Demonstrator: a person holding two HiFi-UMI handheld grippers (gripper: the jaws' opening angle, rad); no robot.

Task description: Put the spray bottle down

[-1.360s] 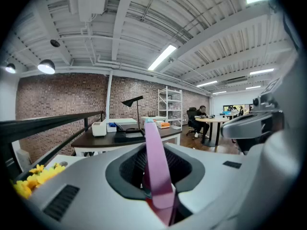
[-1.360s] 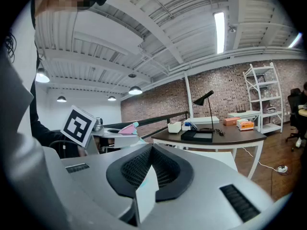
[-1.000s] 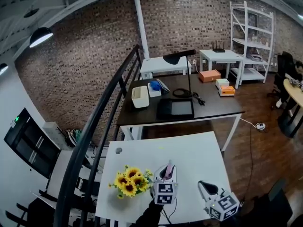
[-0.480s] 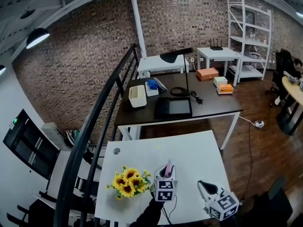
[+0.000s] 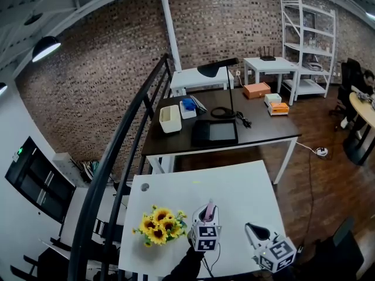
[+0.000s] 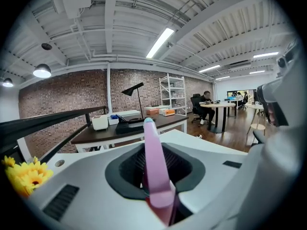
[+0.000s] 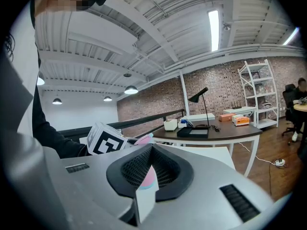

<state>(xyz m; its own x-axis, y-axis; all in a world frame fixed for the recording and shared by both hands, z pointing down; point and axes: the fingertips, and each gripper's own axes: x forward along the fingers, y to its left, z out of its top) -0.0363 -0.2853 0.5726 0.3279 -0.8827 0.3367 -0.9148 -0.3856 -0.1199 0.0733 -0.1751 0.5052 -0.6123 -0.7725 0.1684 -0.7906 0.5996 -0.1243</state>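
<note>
A slim pink spray bottle [image 5: 208, 211] with a teal tip stands up between the jaws of my left gripper [image 5: 207, 216], which is shut on it just above the white table [image 5: 234, 186]. In the left gripper view the spray bottle [image 6: 152, 162] rises straight out of my left gripper [image 6: 159, 193]. The bottle's base is hidden. My right gripper [image 5: 253, 230] hovers to the right over the table's front edge, jaws together and holding nothing. From the right gripper [image 7: 144, 198] view, the bottle [image 7: 144, 139] shows beside the left marker cube [image 7: 106, 140].
A bunch of sunflowers [image 5: 159, 226] lies on the table just left of the left gripper. A small grey disc [image 5: 145, 187] sits near the far left corner. Beyond stands a dark desk [image 5: 263, 134] with a lamp. A black railing [image 5: 117, 157] runs along the left.
The left gripper with the pink bottle has sunk slightly toward the table. The right gripper has stayed where it was.
</note>
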